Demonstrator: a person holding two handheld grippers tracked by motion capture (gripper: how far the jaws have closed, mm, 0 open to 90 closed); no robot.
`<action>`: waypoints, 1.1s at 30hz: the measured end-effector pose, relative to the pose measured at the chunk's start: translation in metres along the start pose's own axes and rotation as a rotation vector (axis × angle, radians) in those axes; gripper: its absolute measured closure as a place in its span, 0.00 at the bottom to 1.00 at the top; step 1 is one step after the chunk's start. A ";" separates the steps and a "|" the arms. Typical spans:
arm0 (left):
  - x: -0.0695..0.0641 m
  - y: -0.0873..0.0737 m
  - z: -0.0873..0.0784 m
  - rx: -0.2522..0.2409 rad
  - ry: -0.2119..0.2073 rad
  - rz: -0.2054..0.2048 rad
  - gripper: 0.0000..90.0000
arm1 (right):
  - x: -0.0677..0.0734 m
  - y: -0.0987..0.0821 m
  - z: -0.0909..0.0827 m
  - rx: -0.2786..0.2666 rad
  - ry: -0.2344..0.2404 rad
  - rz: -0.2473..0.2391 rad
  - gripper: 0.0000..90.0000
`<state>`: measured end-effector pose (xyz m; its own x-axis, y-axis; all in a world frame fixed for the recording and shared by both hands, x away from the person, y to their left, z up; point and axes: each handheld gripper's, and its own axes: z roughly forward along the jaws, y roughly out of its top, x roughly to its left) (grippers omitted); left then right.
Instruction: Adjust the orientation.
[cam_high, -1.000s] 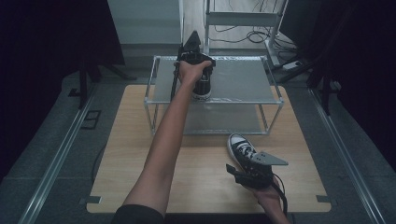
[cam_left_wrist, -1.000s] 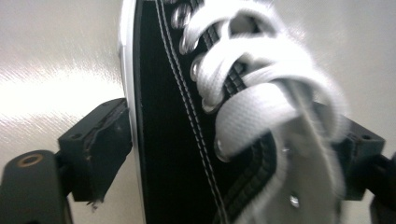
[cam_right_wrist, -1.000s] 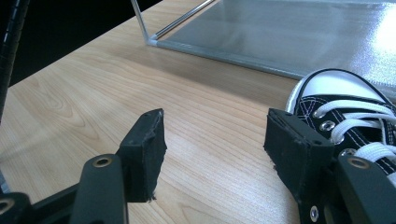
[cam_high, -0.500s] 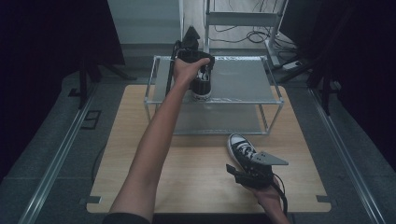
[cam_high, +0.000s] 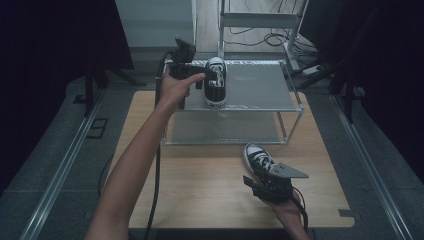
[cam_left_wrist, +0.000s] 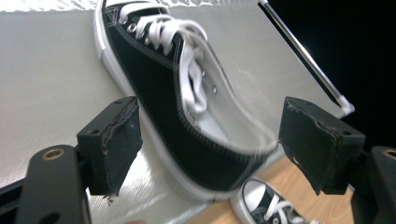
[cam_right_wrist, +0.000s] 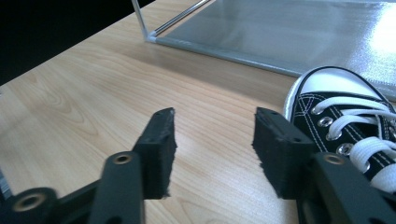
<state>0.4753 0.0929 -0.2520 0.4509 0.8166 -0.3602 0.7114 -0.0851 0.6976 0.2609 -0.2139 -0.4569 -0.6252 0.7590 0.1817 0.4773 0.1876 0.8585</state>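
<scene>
A black sneaker with white laces (cam_high: 216, 82) (cam_left_wrist: 187, 107) stands on the top shelf of a metal rack (cam_high: 260, 87). My left gripper (cam_high: 202, 76) (cam_left_wrist: 210, 112) hovers just left of it. Its jaws have just been closing and stand apart, the heel showing between them, the pads (cam_left_wrist: 116, 140) clear of it. The matching sneaker (cam_high: 257, 157) (cam_right_wrist: 345, 121) lies on the wooden table (cam_high: 200, 185). My right gripper (cam_high: 255, 181) (cam_right_wrist: 215, 119) sits close behind it, jaws just narrowed but open over bare wood, the shoe beside its right pad (cam_right_wrist: 275, 149).
The rack has a lower shelf (cam_high: 225, 130) and thin corner posts (cam_high: 300, 120) at the far half of the table. A cable (cam_high: 157, 165) trails from the left gripper along the forearm. Dark stands and floor rails flank the table.
My left hand has drawn left off the sneaker on the shelf top, leaving it standing free. The right hand and the table sneaker have not moved.
</scene>
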 end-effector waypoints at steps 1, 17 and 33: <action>0.002 -0.004 -0.003 -0.007 -0.010 0.001 0.24 | 0.000 0.000 -0.001 0.002 0.003 -0.007 0.60; 0.013 -0.062 -0.024 -0.006 -0.079 0.108 0.26 | 0.008 -0.028 -0.033 0.053 -0.026 -0.071 0.92; 0.025 -0.125 -0.022 0.013 -0.136 0.125 0.27 | -0.015 -0.061 -0.052 0.142 -0.105 -0.033 1.00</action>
<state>0.3858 0.1364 -0.3349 0.6040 0.7149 -0.3522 0.6518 -0.1887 0.7346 0.2091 -0.2693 -0.4874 -0.5777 0.8104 0.0974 0.5450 0.2941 0.7852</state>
